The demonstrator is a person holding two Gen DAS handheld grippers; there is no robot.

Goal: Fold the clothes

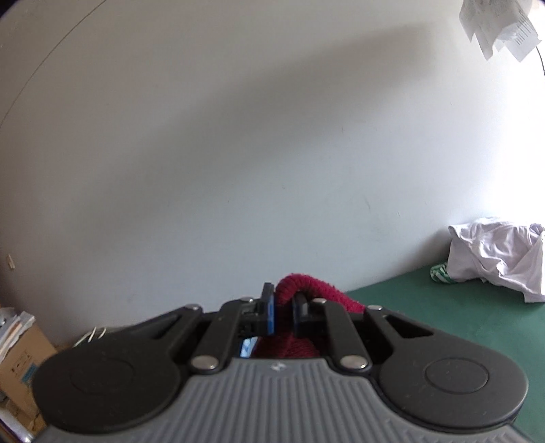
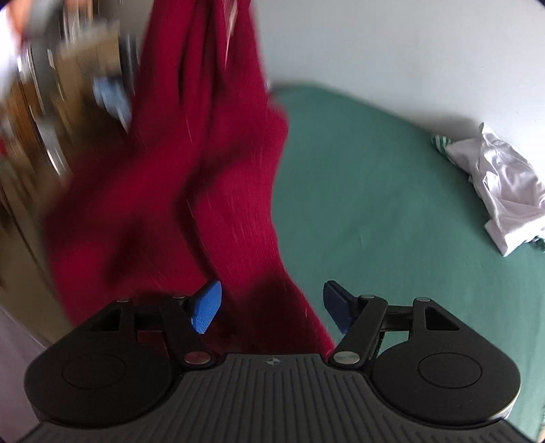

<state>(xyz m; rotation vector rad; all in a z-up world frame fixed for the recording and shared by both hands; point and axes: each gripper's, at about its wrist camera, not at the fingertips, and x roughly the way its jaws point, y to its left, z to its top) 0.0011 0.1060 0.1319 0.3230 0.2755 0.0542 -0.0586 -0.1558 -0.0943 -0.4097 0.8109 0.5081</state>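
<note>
My left gripper is shut on a fold of a dark red knit garment and holds it up facing the white wall. In the right wrist view the same red garment hangs down, blurred, above the green surface. My right gripper is open, its blue pads on either side of the garment's lower edge, which hangs between them. I cannot tell whether the pads touch the cloth.
A crumpled white garment lies at the right on the green surface, over a green-and-white striped item; it also shows in the left wrist view. Cardboard boxes stand at the left. Papers hang at upper right.
</note>
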